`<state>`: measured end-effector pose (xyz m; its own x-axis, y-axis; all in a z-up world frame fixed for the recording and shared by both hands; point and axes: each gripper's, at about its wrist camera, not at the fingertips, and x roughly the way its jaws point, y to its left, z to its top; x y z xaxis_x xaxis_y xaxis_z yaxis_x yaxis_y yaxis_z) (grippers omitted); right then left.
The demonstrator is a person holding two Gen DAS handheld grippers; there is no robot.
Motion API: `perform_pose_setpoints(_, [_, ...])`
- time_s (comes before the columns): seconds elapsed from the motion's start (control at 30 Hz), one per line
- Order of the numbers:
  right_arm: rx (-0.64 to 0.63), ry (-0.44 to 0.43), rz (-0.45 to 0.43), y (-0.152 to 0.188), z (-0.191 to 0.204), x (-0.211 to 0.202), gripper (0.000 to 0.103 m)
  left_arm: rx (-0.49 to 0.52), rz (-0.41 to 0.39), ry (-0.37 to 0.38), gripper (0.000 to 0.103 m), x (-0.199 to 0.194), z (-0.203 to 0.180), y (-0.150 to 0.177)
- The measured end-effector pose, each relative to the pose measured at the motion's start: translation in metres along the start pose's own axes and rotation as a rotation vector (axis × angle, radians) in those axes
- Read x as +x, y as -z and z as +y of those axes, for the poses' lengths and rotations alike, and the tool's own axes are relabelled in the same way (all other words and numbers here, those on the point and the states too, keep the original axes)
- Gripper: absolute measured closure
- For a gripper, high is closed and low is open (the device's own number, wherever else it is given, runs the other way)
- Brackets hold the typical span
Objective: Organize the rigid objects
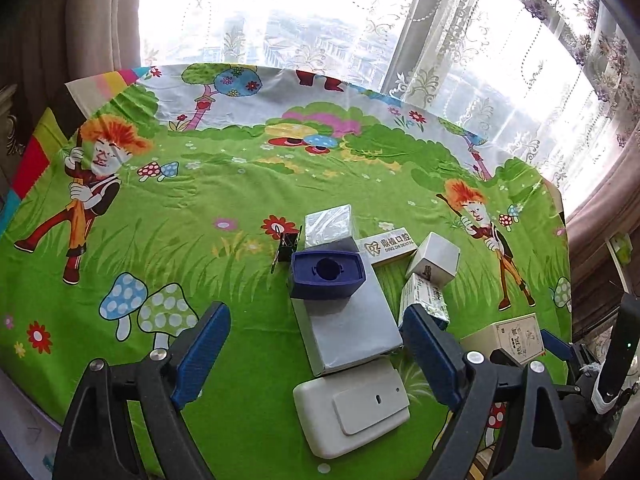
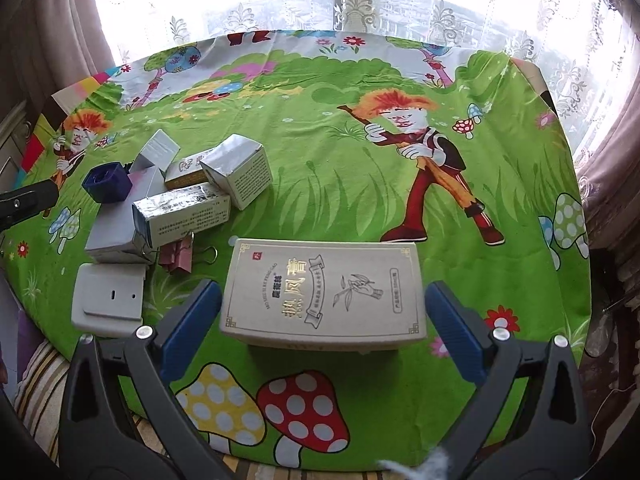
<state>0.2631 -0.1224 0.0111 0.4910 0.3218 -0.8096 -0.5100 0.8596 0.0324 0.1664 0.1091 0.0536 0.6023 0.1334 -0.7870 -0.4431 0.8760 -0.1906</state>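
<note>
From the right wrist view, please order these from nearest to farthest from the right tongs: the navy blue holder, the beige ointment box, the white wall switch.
1. Beige ointment box: directly between the open right tongs.
2. White wall switch: left, near the table edge.
3. Navy blue holder: far left, on the long grey box.

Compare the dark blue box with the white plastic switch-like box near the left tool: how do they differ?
The dark blue box is small, tall and open-topped with a round recess; the white plastic box is larger, flat and closed, with a raised panel. The blue one sits on top of the grey flat box; the white one lies directly on the tablecloth. Both are rigid, ungripped, and in the same cluster.
</note>
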Motion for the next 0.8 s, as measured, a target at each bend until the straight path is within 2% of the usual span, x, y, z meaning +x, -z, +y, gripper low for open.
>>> perform_pose_setpoints(0.37, [0.001,-0.029,0.042,0.0,-0.003,0.017,0.001,0.013,0.051,-0.091,0.015,0.043,-0.011,-0.014])
perform_pose_setpoints(0.43, [-0.004,-0.027,0.038,0.0,-0.002,0.018,0.001,0.02,0.056,-0.098,0.024,0.048,-0.011,-0.015])
perform_pose_setpoints(0.5, [-0.005,-0.026,0.033,0.0,-0.003,0.018,0.002,0.03,0.071,-0.094,0.041,0.053,-0.012,-0.016])
perform_pose_setpoints(0.57, [-0.001,-0.031,0.029,0.0,-0.004,0.018,0.002,0.04,0.086,-0.098,0.05,0.056,-0.012,-0.014])
perform_pose_setpoints(0.8, [0.01,-0.021,0.013,0.0,-0.006,0.013,0.003,0.038,0.059,-0.081,0.051,0.045,-0.01,-0.013])
